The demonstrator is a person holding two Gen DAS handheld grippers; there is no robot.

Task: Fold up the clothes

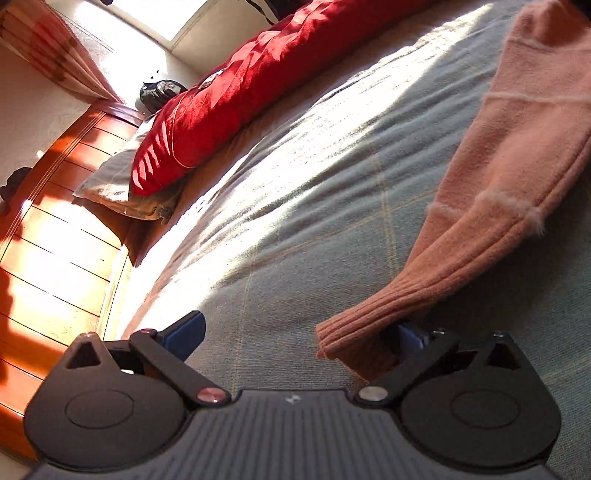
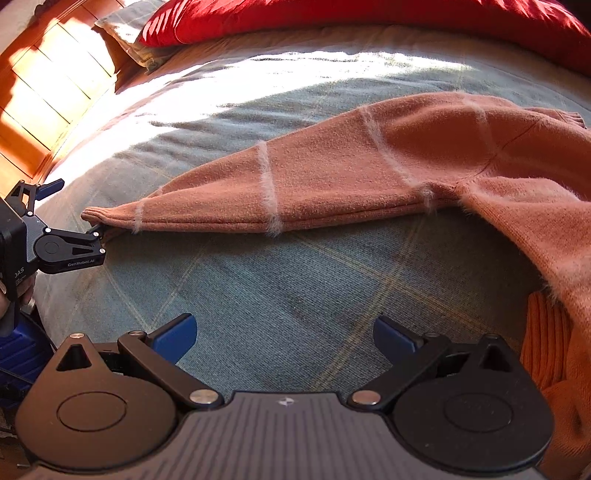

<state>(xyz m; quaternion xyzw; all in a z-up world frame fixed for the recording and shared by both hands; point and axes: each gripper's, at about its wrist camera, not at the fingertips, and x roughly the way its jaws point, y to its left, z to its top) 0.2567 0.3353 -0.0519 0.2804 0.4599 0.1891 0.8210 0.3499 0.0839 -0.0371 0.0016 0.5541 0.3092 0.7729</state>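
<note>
Left claw (image 1: 295, 339) agape at sleeve (image 2: 273, 188) cuff, sleeve crosswise.

Sunlight streaks a grey-green bedspread (image 2: 288, 295); red pillow (image 1: 240, 96) lies beside a wooden headboard (image 1: 55, 240); curtained window (image 1: 147, 14) beyond.

Both the left gripper (image 1: 295, 332) and the right gripper (image 2: 284, 336) are matte black, with round pivot housings, silver rivets, blue finger pads (image 2: 173, 338) and ribbed grey bodies; "GenRobot.AI" lettering marks the left.

Harsh window (image 1: 140, 14) sunlight; blown glare patches; fisheye-warped edges
</note>
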